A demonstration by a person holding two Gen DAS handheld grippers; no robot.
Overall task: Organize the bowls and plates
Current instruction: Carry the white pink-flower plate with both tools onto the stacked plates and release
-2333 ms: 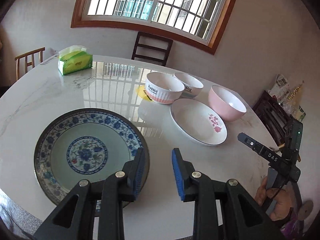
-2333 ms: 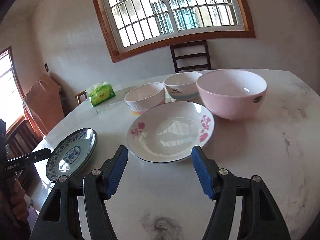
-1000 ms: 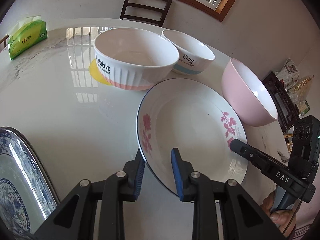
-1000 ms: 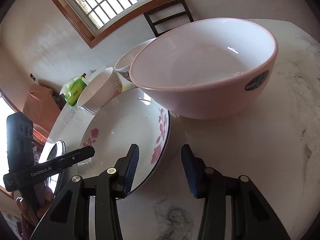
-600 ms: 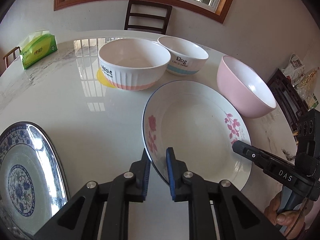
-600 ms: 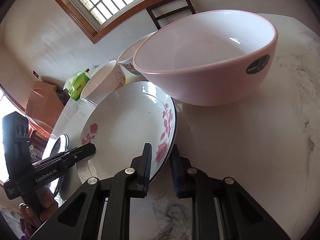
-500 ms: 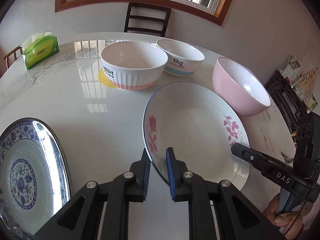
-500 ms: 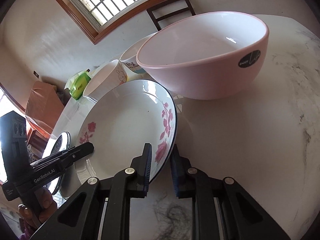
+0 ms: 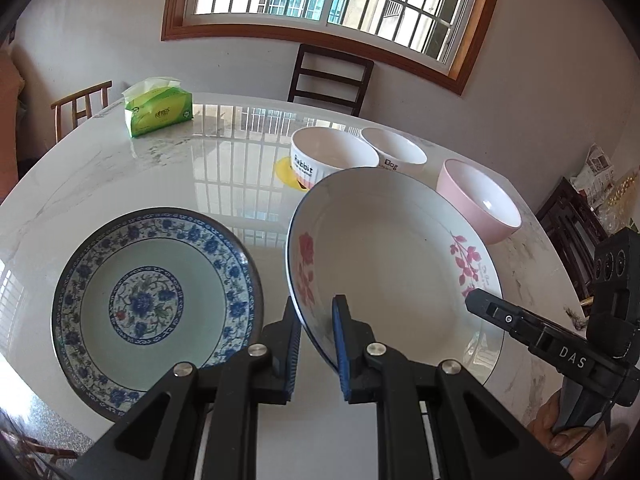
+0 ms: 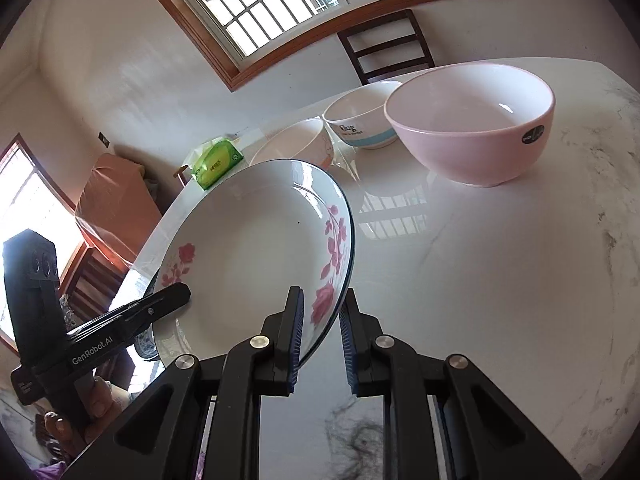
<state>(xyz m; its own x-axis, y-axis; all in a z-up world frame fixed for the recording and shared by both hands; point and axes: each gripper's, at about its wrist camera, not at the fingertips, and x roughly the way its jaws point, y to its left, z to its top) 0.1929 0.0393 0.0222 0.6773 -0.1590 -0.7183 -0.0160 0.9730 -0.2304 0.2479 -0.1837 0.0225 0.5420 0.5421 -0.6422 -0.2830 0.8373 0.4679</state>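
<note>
Pinching the flower plate (image 9: 392, 248) by both rims, my left claw (image 9: 316, 340) and right claw (image 10: 322, 336) squeeze tight because it is hard, slippery and breakable.

Daylit and bright throughout, lit from the barred window (image 9: 336, 4) behind the table, with a second window (image 10: 24, 184) blown out to near white at the left of the right wrist view. Strong glare on the polished marble table (image 9: 224, 160), mirroring the window bars in a crisp grid; softer sheen inside the flowered plate (image 9: 392, 256) and the pink bowl (image 10: 472, 120). Faint, diffuse shadows under the dishes. Heavy fisheye bending of straight lines, black vignette in every corner. Sharp at centre; perhaps slightly soft toward the rims, hard to judge. No motion blur visible.
</note>
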